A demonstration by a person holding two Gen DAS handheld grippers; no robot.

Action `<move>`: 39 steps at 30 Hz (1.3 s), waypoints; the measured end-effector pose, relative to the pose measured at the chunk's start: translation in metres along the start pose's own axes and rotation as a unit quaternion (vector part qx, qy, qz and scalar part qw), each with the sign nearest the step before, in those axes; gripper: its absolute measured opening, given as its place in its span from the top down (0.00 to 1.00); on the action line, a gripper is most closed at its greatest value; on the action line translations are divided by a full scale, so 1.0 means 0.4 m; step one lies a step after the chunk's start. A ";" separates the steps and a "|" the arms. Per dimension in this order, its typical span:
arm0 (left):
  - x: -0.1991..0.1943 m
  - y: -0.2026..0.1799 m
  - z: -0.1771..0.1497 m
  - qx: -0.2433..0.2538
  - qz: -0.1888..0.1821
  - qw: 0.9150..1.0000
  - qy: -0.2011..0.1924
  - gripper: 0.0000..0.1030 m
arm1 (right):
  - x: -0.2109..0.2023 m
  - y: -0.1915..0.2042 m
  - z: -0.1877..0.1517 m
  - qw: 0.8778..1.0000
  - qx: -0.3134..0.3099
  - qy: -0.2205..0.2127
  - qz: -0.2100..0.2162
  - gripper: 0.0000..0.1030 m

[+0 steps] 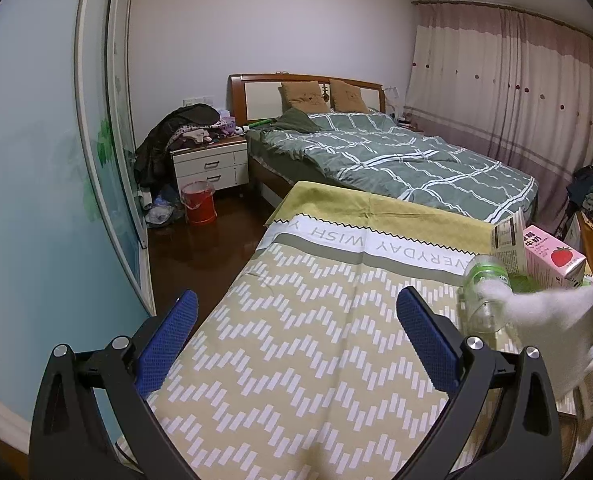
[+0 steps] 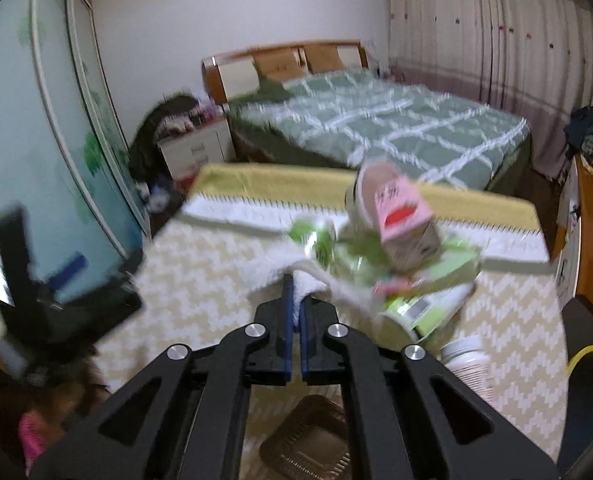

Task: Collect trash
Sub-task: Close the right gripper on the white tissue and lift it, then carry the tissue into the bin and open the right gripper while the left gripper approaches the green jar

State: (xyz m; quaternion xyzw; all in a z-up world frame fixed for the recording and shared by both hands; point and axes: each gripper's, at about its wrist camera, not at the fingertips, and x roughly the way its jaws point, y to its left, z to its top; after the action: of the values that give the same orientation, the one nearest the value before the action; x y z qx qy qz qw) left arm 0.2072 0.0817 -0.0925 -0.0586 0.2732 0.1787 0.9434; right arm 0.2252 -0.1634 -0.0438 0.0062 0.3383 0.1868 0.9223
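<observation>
White fluffy cloth is pinched between the right gripper pads, jaws closed tight on its edge, blue pads nearly touching. The cloth drapes out past the fingertips toward the trash pile; the right wrist view is motion-blurred, so detail is soft.

Left gripper hangs over the near part of the table, jaws spread wide, nothing between the blue pads. It also shows as a dark blur at the left edge of the right wrist view.

Trash sits clustered on the table's right side, on the yellow-and-white zigzag tablecloth:
- clear plastic bottle with green label, lying on its side
- pink strawberry milk carton, upright
- beige carton just beside the pink one, tilted
- green wrappers under and around the cartons
- white round-lidded jar nearer the camera, apart from the pile
- brown plastic tray directly below the right gripper

From the left wrist view the white cloth overlaps the bottle's lower side; can't tell if they touch.

Background: bed with green checked quilt, red bucket on the floor by the white nightstand.
</observation>
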 end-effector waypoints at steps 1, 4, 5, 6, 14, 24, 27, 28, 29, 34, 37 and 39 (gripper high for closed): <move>0.001 0.000 0.000 0.000 0.000 1.000 0.000 0.05 | -0.021 -0.003 0.008 1.000 0.001 -0.010 0.001 0.98; 0.001 0.000 -0.001 0.002 -0.002 1.000 0.001 0.05 | -0.105 -0.022 0.029 0.999 0.006 -0.042 -0.003 0.98; 0.001 -0.001 -0.002 0.002 -0.002 1.000 0.001 0.05 | -0.133 -0.034 0.031 0.999 0.010 -0.052 -0.007 0.98; 0.001 0.000 -0.001 0.002 -0.003 1.000 0.001 0.05 | -0.152 -0.042 0.030 0.998 0.015 -0.059 -0.010 0.98; -0.007 -0.020 -0.006 0.018 -0.026 1.000 0.001 0.05 | -0.303 -0.223 -0.029 0.985 0.090 -0.099 -0.109 0.98; -0.049 -0.110 -0.019 0.084 -0.085 0.993 -0.003 0.05 | -0.358 -0.494 -0.164 0.948 0.186 -0.067 -0.248 0.98; -0.080 -0.133 -0.018 0.095 -0.107 0.990 -0.006 0.05 | -0.364 -0.565 -0.208 0.935 0.206 -0.052 -0.286 0.97; -0.088 -0.139 -0.018 0.096 -0.117 0.988 -0.005 0.05 | -0.362 -0.586 -0.221 0.931 0.212 -0.045 -0.294 0.97; -0.099 -0.149 -0.019 0.097 -0.133 0.986 0.000 0.05 | -0.358 -0.609 -0.236 0.927 0.218 -0.037 -0.302 0.97; -0.146 -0.206 -0.022 0.109 -0.190 0.976 0.018 0.05 | -0.342 -0.668 -0.284 0.915 0.239 -0.016 -0.324 0.97; -0.165 -0.239 -0.024 0.124 -0.208 0.970 0.020 0.05 | -0.338 -0.695 -0.308 0.910 0.246 -0.006 -0.334 0.97; -0.174 -0.264 -0.026 0.134 -0.220 0.966 0.025 0.05 | -0.339 -0.710 -0.321 0.907 0.253 -0.002 -0.338 0.97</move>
State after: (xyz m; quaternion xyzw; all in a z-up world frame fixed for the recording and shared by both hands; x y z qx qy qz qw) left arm 0.1862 -0.0398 -0.0625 0.0056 0.2986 -0.0731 0.9515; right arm 0.1463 -0.4895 -0.0976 0.1251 0.3545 -0.2276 0.8983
